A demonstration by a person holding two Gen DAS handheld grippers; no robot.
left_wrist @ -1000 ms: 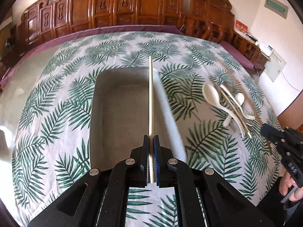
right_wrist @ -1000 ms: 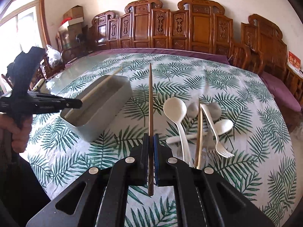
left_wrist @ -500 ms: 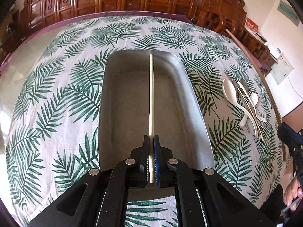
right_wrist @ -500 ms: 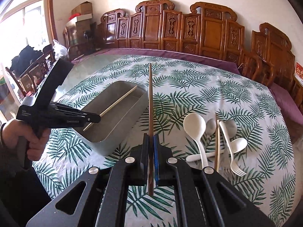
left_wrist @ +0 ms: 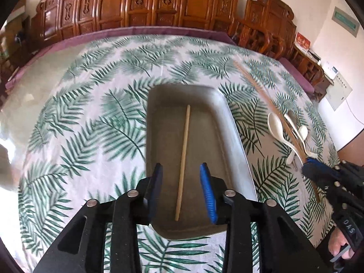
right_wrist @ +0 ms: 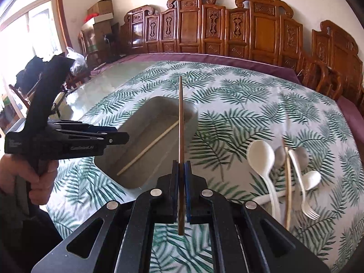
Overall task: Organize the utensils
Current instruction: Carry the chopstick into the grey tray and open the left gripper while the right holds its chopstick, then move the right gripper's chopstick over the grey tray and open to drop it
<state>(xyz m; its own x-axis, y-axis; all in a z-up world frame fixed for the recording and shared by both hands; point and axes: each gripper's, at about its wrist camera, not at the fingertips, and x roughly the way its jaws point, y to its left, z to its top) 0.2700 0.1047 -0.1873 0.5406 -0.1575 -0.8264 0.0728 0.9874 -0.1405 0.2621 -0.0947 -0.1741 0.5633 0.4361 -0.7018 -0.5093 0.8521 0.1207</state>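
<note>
My left gripper (left_wrist: 180,167) hangs over the near end of the grey tray (left_wrist: 236,150), and its jaws are opening. The light chopstick (left_wrist: 183,150) lies loose on the tray floor below the parted pads, touching neither. My right gripper (right_wrist: 181,166) is shut on a dark brown chopstick (right_wrist: 180,118), which points out over the tray's (right_wrist: 136,183) right side. The same view shows the left gripper (right_wrist: 122,137) from the side and the light chopstick (right_wrist: 147,151) in the tray. In the left wrist view the right gripper (left_wrist: 316,173) comes in from the right, carrying the dark chopstick (left_wrist: 261,91).
On the leaf-print cloth right of the tray lie a white spoon (right_wrist: 261,157), a second spoon (right_wrist: 311,178), a white fork (right_wrist: 302,188) and another light chopstick (right_wrist: 288,186). Carved wooden chairs (right_wrist: 261,29) ring the far side of the table. A hand (right_wrist: 34,182) grips the left handle.
The left jaws have parted and let the light chopstick drop flat into the tray. The right gripper has moved left towards the tray with the dark chopstick.
</note>
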